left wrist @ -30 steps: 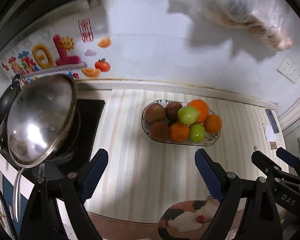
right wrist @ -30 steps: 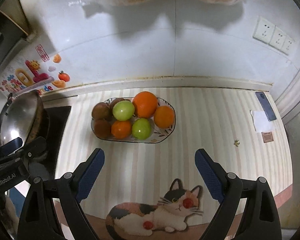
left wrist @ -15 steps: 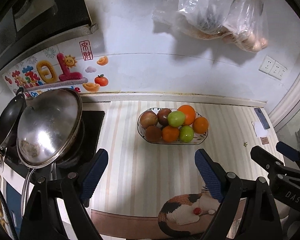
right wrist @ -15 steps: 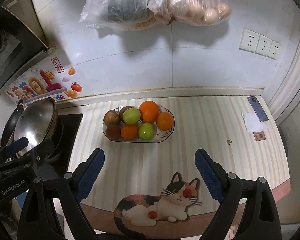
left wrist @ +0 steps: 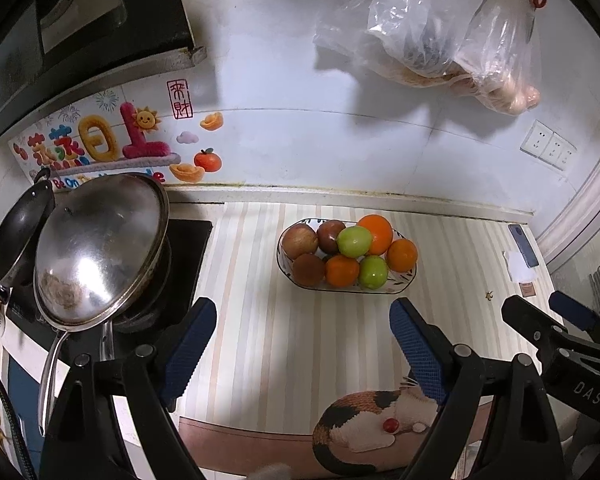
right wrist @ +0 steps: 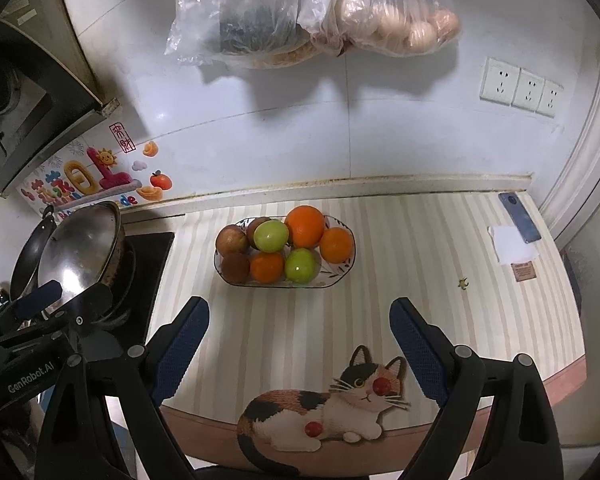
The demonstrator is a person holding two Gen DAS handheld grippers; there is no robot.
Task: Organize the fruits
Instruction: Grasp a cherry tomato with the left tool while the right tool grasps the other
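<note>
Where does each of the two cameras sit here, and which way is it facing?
Left wrist: on the left gripper, facing the wall, above the counter by the pan; open fingers and the right gripper show.
Right wrist: on the right gripper, facing the wall; the left gripper shows.
Shared: fruit bowl, cat mat.

Both grippers have backed off the fruit bowl [right wrist: 342, 276].

Fruit bowl [right wrist: 340, 278] mid-counter, wok [right wrist: 80, 248] to left, phone [right wrist: 519, 217] far right.
</note>
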